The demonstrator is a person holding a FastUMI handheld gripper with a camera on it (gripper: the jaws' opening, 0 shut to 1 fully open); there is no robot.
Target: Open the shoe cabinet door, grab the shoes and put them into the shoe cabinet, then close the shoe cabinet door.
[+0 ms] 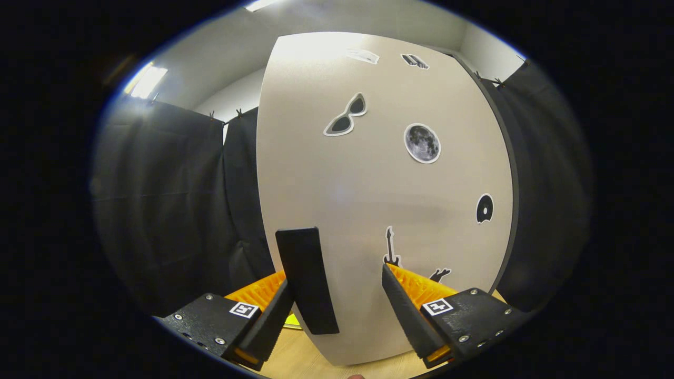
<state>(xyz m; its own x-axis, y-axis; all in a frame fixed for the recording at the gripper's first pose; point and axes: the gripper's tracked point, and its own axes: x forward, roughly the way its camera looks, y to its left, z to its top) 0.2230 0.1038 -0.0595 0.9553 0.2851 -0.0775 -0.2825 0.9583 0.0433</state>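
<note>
The shoe cabinet door (379, 200) is a pale beige panel with several stickers on it, standing upright right in front of me. A black vertical handle (306, 279) is fixed near the door's left edge. My gripper (336, 273) is open, and the handle sits between its fingers, close against the left finger (274, 316). The right finger (405, 310) is well apart from the handle, up near the door's face. A small yellow-green patch (292, 320) shows low down beside the left finger; I cannot tell what it is.
Black cloth (168, 210) hangs to the left of the cabinet, and more black cloth (542, 200) to its right. A light wooden floor (305, 358) lies below the door. White walls and ceiling lights are above.
</note>
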